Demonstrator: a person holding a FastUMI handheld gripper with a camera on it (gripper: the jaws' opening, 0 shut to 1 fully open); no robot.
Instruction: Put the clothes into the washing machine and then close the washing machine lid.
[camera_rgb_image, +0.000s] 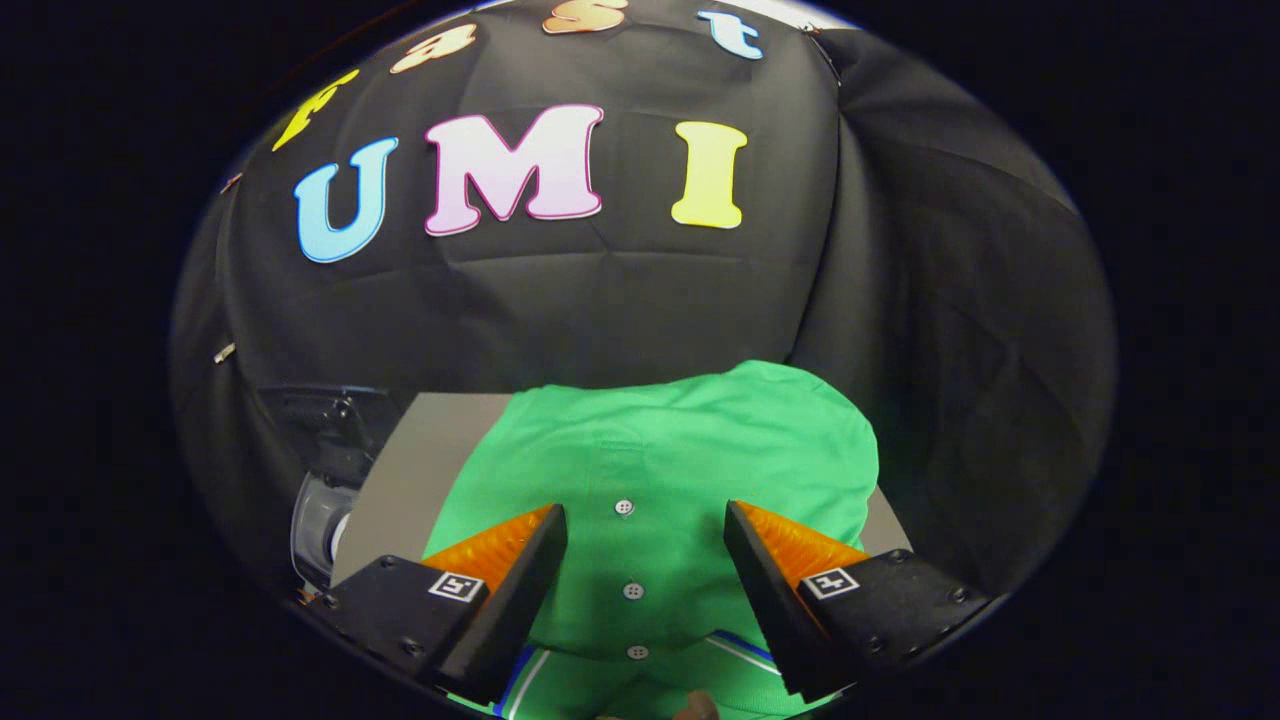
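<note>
Green shirt (660, 470) half-hides table (420, 470) beneath open hand-held gripper (645, 525).

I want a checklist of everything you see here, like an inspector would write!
Surface: grey table, partly covered by the shirt.
Job's things: green shirt lying flat, three buttons in a row down its middle; washing machine beside the table, seen only in part, lid state unclear.
Clutter: nothing seen.
Grippers: gripper open, fingers over the shirt on either side of the button row; contact cannot be told.
Cables: nothing seen.
Surroundings: black cloth wall behind the table.
</note>
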